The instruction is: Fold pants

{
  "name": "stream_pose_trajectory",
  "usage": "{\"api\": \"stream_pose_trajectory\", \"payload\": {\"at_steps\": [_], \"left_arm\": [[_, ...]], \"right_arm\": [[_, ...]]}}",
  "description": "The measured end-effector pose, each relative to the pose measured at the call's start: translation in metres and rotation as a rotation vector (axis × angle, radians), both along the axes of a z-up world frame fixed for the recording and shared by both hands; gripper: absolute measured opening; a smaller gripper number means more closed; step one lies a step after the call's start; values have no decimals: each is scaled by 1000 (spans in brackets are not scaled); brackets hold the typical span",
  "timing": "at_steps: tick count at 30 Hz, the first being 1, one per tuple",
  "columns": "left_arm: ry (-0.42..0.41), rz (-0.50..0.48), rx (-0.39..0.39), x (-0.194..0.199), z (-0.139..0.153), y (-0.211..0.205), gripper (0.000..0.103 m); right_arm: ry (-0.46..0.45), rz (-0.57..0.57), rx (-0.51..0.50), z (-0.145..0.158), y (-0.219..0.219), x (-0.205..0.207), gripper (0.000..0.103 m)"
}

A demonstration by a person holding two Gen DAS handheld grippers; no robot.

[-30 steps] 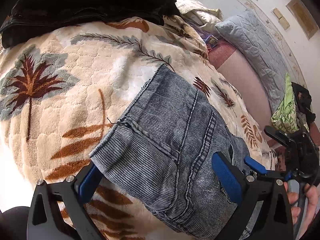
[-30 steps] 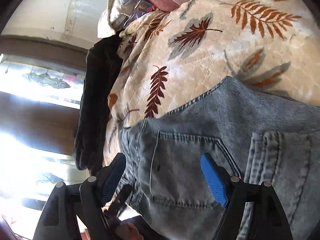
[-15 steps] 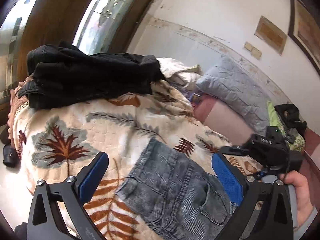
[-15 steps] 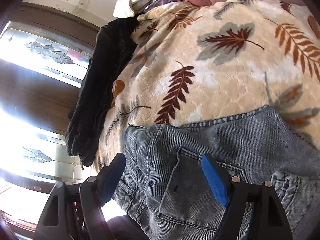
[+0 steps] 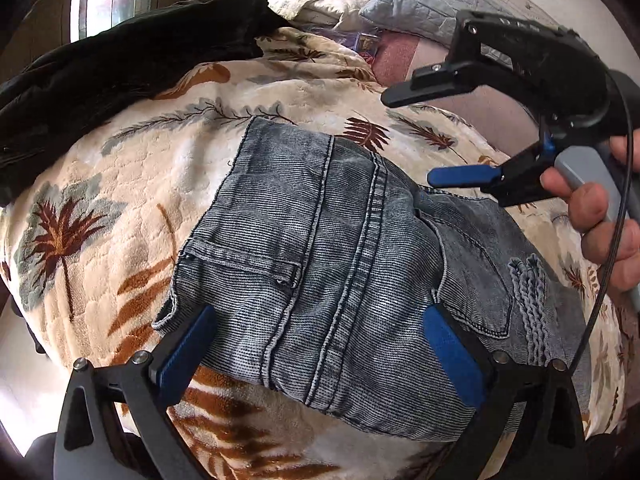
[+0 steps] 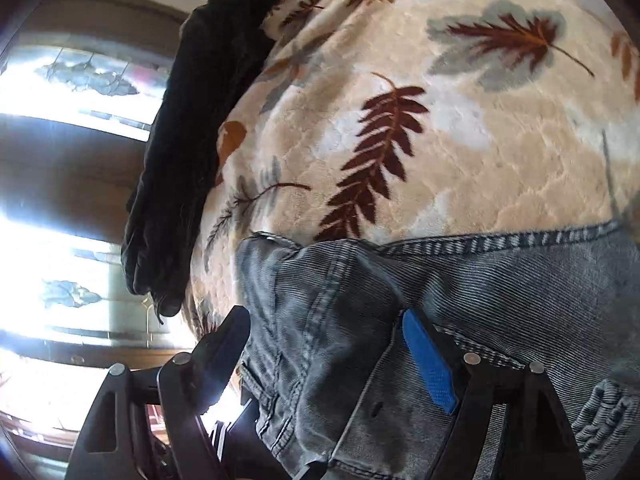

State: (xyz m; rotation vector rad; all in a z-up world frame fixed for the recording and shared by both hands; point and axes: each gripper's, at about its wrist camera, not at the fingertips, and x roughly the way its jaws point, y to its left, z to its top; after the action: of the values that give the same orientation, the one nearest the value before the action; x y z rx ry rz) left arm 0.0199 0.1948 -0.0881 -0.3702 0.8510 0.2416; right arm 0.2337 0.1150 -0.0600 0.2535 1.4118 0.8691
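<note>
Jeans (image 5: 332, 248) lay folded into a compact bundle on the leaf-print blanket (image 5: 132, 184) over the bed, back pocket and centre seam facing up. From how the bundle sat I judged the main folds done and the step in hand to be squaring and smoothing it, or one last fold.

Left gripper (image 5: 316, 356) hovered over the near edge of the bundle, jaws wide, nothing between the pads, no denim pinched. Right gripper (image 6: 332, 356) was also wide and empty, hanging above the waistband corner of the jeans (image 6: 400, 320). In the left view I could see the right gripper (image 5: 424, 136) from the side, above the far end of the bundle, clear of the cloth, with the person's hand (image 5: 600, 220) on its handle.

A black garment (image 5: 120, 68) sat at the far edge of the bed by the window, well apart from the jeans. Grey pillow (image 5: 424, 4) was behind it, out of the way.

My read on the next move: if another fold was wanted, both jaws needed to drop onto one short edge, pinch all layers together, and carry it over without dragging the lower layers. Thick denim stack, so a shallow bite would probably slip. If not, just press the top flat and back off.
</note>
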Motion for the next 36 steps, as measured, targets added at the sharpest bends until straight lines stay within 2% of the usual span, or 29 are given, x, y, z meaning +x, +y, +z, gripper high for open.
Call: {"api": "stream_pose_trajectory", "payload": {"at_steps": [2,4,6,8,10,13,15,16,17,18,22,24,26,28,29,31,32,33,34,36], "left_arm": [[-105,12,42,-12,17,-5,102],[-236,1,85,-25,37,-11,102],[-327,-5,86,-37,49,-13,102],[-361,-25,70,-38,54,-14,102],[-324,-74,41,-31,49,-17,102],[-243,-111,11,-18,38,-23,102],[-146,-95,-14,-6,23,-19,102],[-99,-85,-54,0,15,-14,102],[-86,-76,-96,1,12,-8,102],[-107,-54,-107,-2,13,-3,102],[-250,-10,-35,-22,35,0,102],[-300,-3,-15,-28,42,-2,102],[-301,-5,-7,-25,42,-4,102],[-240,-27,-9,-14,34,-9,102],[-179,-29,3,-5,26,-11,102],[9,-38,40,15,-1,-14,102],[64,-47,72,21,-10,-17,102],[44,-51,115,17,-8,-22,102],[24,-49,130,14,-4,-25,102],[22,-54,126,13,-5,-25,102]], "right_arm": [[-56,16,-25,16,7,0,81],[-69,14,-29,22,8,5,81],[-42,3,-13,20,6,13,81],[30,3,60,14,8,18,81],[110,25,121,3,18,19,81],[158,69,110,-23,37,18,81],[210,86,55,-53,50,19,81],[213,68,73,-56,51,22,81],[223,58,78,-55,51,23,81],[226,66,68,-52,52,24,81],[128,153,65,-21,33,16,81],[97,132,47,-15,4,17,81],[84,72,36,-16,-30,21,81],[116,-16,70,-27,-63,28,81],[137,-63,79,-36,-77,32,81],[172,-160,44,-62,-98,41,81],[226,-215,80,-77,-108,45,81],[253,-262,133,-81,-116,46,81],[251,-259,145,-77,-118,47,81],[171,-196,115,-59,-114,46,81]]}}
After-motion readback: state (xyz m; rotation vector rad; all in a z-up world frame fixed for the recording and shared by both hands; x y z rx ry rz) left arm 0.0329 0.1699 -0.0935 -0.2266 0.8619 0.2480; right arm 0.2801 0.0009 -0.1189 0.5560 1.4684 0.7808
